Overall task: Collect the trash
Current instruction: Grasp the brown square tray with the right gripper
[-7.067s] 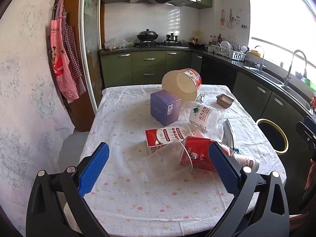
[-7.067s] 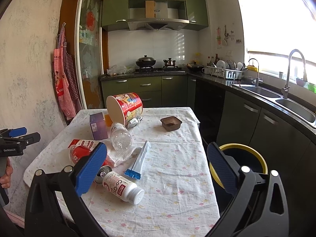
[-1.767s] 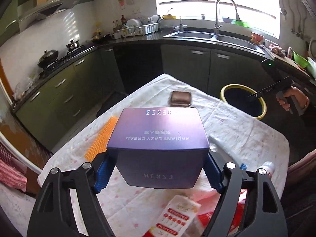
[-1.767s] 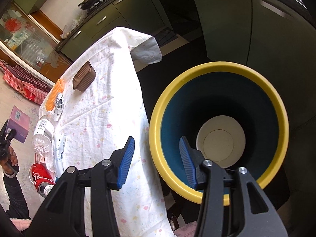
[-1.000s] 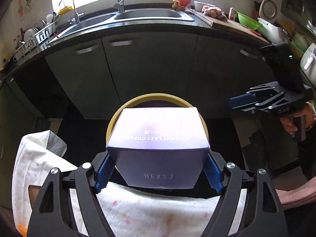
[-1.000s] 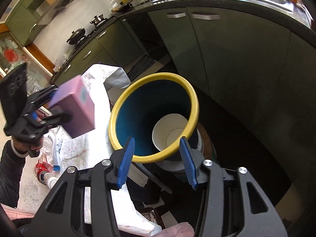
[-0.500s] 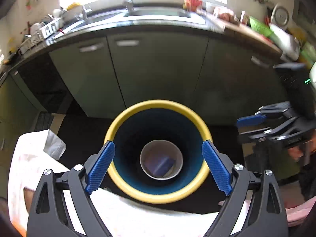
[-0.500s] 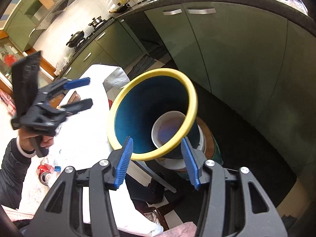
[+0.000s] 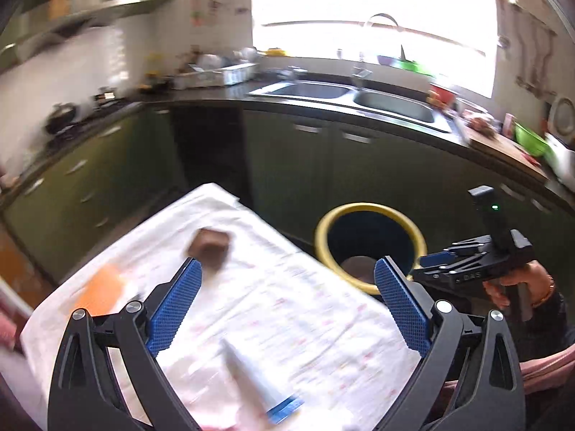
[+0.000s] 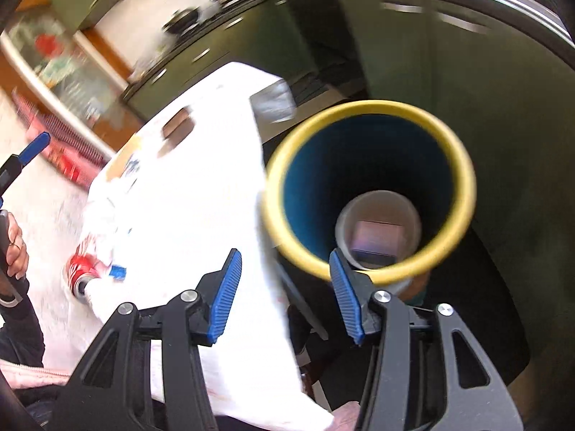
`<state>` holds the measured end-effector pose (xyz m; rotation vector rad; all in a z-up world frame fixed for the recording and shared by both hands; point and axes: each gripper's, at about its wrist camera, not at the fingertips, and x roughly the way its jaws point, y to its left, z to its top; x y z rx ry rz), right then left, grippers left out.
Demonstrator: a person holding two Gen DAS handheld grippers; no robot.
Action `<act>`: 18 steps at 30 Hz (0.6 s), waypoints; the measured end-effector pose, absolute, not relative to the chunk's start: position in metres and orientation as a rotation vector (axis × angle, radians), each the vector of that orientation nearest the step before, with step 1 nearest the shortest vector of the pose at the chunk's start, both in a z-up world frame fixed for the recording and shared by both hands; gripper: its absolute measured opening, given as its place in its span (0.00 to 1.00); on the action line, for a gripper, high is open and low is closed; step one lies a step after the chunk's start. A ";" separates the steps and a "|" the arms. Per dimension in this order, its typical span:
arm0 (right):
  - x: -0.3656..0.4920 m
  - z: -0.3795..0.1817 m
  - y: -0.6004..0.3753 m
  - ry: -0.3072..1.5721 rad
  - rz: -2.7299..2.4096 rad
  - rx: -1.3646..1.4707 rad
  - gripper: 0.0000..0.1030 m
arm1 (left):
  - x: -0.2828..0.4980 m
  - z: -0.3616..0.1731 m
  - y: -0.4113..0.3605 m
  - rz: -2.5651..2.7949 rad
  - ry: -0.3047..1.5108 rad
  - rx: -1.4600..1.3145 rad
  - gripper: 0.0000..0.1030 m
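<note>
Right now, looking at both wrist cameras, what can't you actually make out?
- Left wrist view: motion blur smears the brown tray, orange item and tube; no print is readable.
- Left wrist view: the bin rim hides most of its contents.
- Right wrist view: the box in the bin is blurred, label illegible.
- Right wrist view: the red can is blurred.

Yellow-rimmed blue bin (image 10: pixel 370 194), purple box (image 10: pixel 375 242), white pink-dotted tablecloth (image 9: pixel 287 309), green cabinets (image 9: pixel 323 165)

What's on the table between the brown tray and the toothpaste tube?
Only bare tablecloth lies between the brown tray and the toothpaste tube, in the blurred left wrist view.
</note>
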<state>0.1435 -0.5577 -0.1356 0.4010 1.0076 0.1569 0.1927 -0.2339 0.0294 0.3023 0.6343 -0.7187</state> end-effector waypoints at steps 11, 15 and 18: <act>0.258 -0.095 -0.433 0.989 0.327 0.116 0.47 | 0.172 0.002 -0.074 -0.490 0.641 0.107 0.94; 0.310 -0.090 -0.391 0.983 0.384 -0.005 0.47 | 0.163 -0.016 -0.044 -0.443 0.653 0.093 0.94; 0.348 -0.094 -0.363 1.018 0.401 -0.071 0.39 | 0.161 -0.024 -0.031 -0.409 0.659 0.095 0.94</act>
